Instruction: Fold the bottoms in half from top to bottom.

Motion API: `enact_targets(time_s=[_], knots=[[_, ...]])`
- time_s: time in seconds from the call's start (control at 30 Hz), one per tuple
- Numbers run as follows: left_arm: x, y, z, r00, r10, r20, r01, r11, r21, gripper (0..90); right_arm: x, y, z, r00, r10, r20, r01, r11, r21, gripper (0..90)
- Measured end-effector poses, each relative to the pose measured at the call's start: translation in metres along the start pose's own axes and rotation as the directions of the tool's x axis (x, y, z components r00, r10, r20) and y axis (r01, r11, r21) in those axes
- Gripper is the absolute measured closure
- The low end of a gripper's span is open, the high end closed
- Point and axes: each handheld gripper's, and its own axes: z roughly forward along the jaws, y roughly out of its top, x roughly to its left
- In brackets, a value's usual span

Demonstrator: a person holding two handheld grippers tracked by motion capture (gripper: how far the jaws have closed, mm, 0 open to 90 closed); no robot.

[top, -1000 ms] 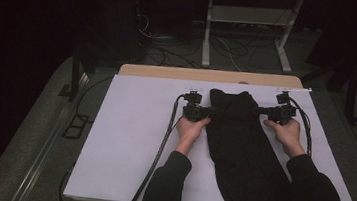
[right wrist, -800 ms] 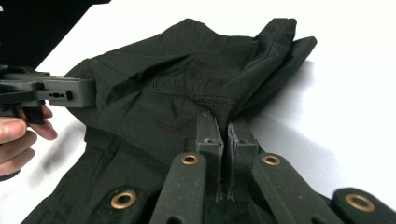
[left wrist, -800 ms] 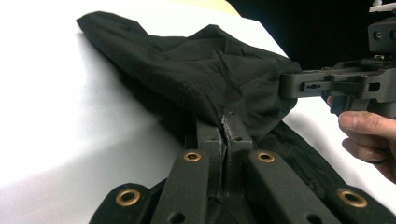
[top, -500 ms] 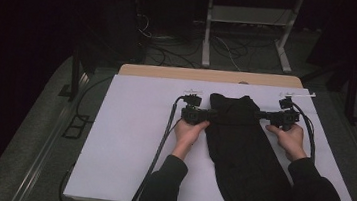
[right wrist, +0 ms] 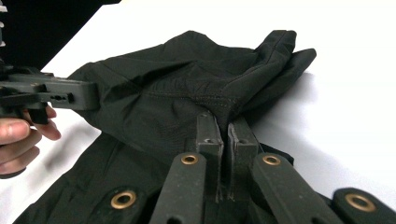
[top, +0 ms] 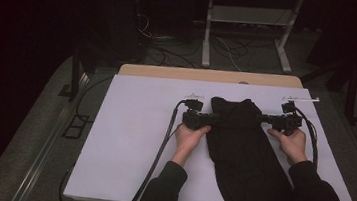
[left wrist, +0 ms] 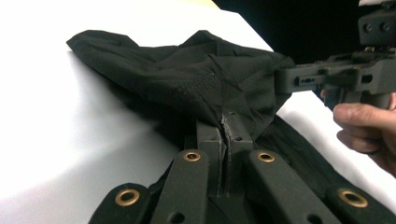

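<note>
A black garment [top: 243,157] lies lengthwise on the white table cover [top: 127,140], its near end hanging over the front edge. Its far end is bunched up into folds [left wrist: 187,79] [right wrist: 187,84]. My left gripper [top: 213,118] is shut on the garment's left edge, with cloth pinched between the jaws [left wrist: 225,123]. My right gripper [top: 263,118] is shut on the right edge in the same way [right wrist: 223,122]. The two grippers point at each other across the cloth. The right gripper's nose [left wrist: 287,80] shows in the left gripper view, the left gripper's nose [right wrist: 88,95] in the right gripper view.
A strip of wooden tabletop [top: 209,76] shows beyond the cover. Behind the table are a metal rack [top: 247,22] and loose cables on the dark floor. Each gripper's cable [top: 162,144] trails over the cover toward the front edge.
The right gripper has drawn slightly nearer the person with the cloth in it. The garment's far end sits a little closer in and looks more bunched. The left gripper has barely moved.
</note>
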Motion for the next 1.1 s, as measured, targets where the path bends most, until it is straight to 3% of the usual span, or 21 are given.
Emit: enact_targets(time_s=[0.4,1.1], knots=[[-0.007,-0.007,-0.005,0.9992,0.012,0.039,-0.012,0.9999,-0.008,87.1,0.006,-0.012,-0.010,0.9999,-0.011,0.013,0.011,1.000,0.009,84.7],[-0.026,-0.014,-0.018,0.9939,0.099,0.049,-0.099,0.9951,-0.008,87.0,0.012,-0.024,-0.025,0.9998,-0.018,-0.008,0.019,1.000,0.009,84.6]])
